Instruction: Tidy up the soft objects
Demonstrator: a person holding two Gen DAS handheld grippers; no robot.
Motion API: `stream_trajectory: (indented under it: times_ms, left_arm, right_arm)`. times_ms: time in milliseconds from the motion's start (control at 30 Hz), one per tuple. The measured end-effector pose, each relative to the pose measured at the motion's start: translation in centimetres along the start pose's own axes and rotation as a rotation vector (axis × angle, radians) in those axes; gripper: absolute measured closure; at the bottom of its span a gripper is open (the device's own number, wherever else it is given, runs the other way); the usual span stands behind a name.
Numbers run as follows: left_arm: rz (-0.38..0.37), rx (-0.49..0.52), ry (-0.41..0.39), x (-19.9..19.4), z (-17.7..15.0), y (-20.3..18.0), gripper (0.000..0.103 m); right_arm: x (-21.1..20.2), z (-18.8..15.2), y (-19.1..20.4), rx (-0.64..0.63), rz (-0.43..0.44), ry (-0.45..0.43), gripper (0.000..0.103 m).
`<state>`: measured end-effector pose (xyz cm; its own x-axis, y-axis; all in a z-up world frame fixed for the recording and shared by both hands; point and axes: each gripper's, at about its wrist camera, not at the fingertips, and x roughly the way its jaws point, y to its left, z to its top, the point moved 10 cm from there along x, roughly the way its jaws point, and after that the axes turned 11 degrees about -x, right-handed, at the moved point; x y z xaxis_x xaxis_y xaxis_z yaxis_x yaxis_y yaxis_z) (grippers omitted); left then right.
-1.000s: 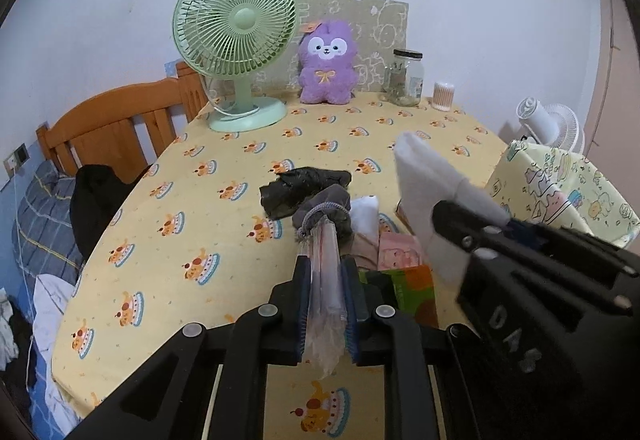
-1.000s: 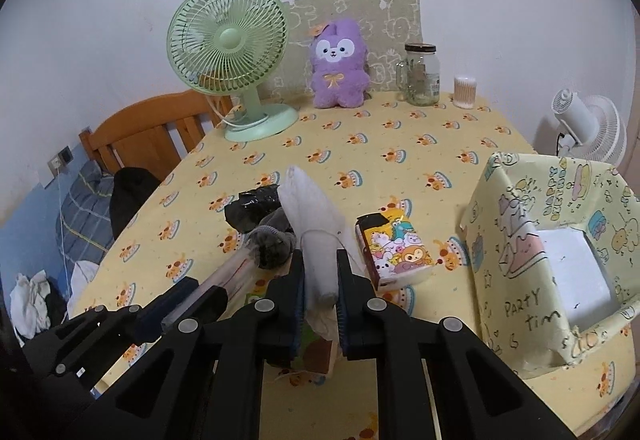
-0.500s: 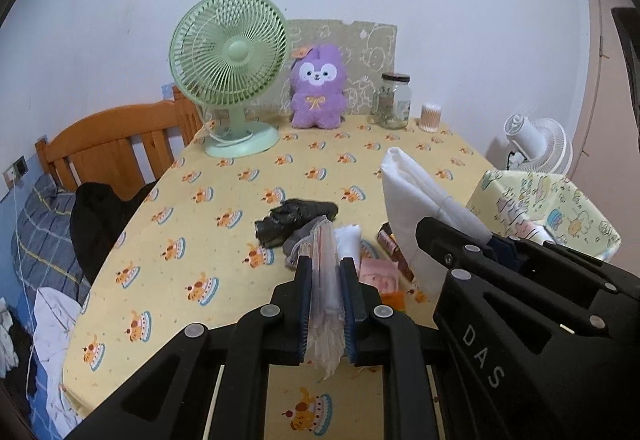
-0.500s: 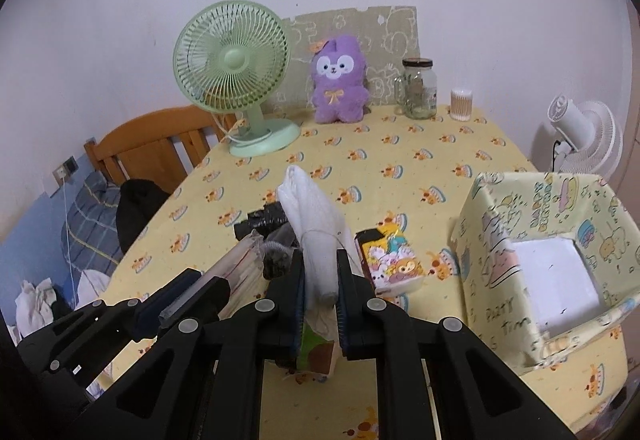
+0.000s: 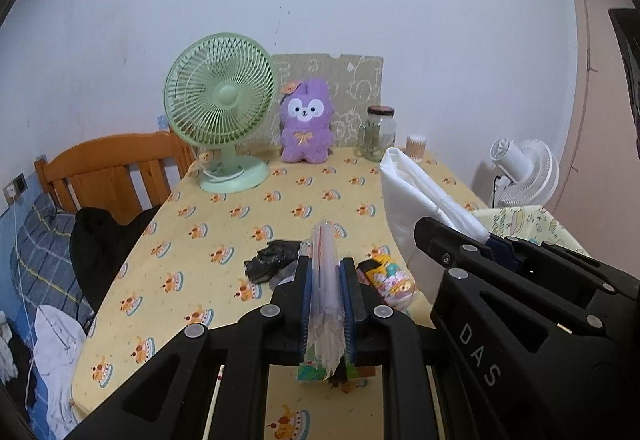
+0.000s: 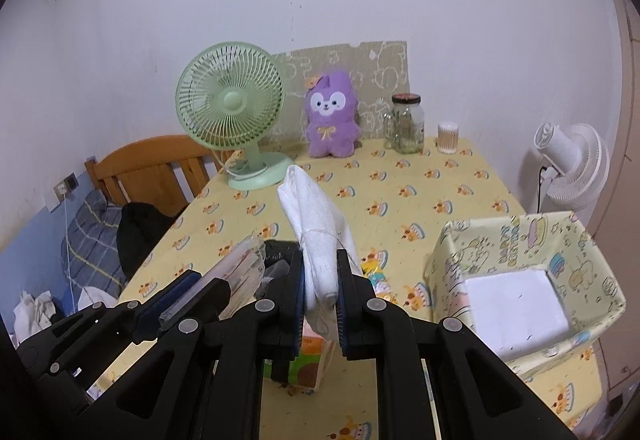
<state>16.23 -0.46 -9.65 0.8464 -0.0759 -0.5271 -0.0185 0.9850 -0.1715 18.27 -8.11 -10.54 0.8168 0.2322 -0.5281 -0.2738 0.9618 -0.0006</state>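
Observation:
My left gripper point(image 5: 326, 280) is shut on a clear plastic packet point(image 5: 325, 296) and holds it above the table. My right gripper point(image 6: 319, 276) is shut on a folded white cloth point(image 6: 316, 224) tied with string, which also shows in the left wrist view point(image 5: 416, 199). Both are raised over the near part of the table. A dark bundle point(image 5: 272, 260) and a cartoon-printed tissue pack point(image 5: 390, 280) lie on the yellow tablecloth point(image 5: 224, 224) below. A cartoon-printed box point(image 6: 520, 280) with a white item inside stands at the right.
A green fan point(image 5: 220, 107), a purple plush toy point(image 5: 306, 119), a glass jar point(image 5: 378, 131) and a cotton swab cup point(image 6: 447, 137) stand at the far edge. A colourful carton point(image 6: 308, 360) sits under my grippers. A wooden bed frame point(image 5: 116, 167) is left, a white fan point(image 6: 568, 163) right.
Both grippers have risen and pulled back from the table with their loads still held. The table objects now look smaller and lower in both views.

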Motion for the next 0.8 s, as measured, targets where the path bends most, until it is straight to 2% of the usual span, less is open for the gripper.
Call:
stream_trajectory:
  times_ms: [800]
  left_arm:
    - [-0.068, 0.047, -0.023, 1.4, 0.9, -7.8, 0.091]
  right_arm:
    - [-1.8, 0.7, -8.0, 0.041, -0.062, -0.038, 0.087]
